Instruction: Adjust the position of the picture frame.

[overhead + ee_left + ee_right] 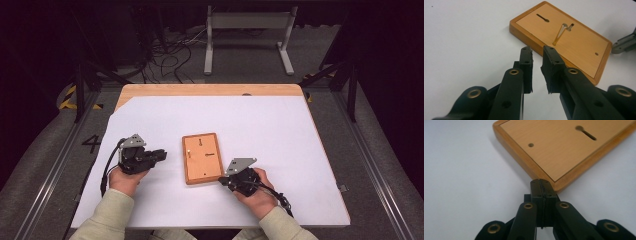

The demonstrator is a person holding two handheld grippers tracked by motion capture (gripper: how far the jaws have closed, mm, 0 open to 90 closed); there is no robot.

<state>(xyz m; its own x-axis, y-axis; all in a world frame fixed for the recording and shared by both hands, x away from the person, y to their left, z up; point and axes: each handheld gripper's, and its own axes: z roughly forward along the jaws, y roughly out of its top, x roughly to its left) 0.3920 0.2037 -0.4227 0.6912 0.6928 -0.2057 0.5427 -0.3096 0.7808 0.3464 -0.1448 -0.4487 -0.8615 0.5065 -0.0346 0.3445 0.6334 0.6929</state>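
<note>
A flat wooden board [202, 165] with two keyhole slots and a small round hole lies in the middle of the white sheet. A thin brass peg [559, 35] stands tilted in the board [579, 42], near one slot. My left gripper [161, 155] rests on the sheet left of the board, pointing at it. In the left gripper view my left gripper [536, 53] has a narrow gap between its pads, with nothing in it. My right gripper [222, 182] sits at the board's near right corner. Seen from its own camera, my right gripper [541, 182] is shut and empty, tips against the corner of the board [564, 147].
The white sheet [280, 125] covers most of a wooden table [200, 90]. A grey metal stand [247, 22] and loose cables [170, 55] lie on the floor beyond the far edge. Part of the right gripper [624, 43] shows past the board.
</note>
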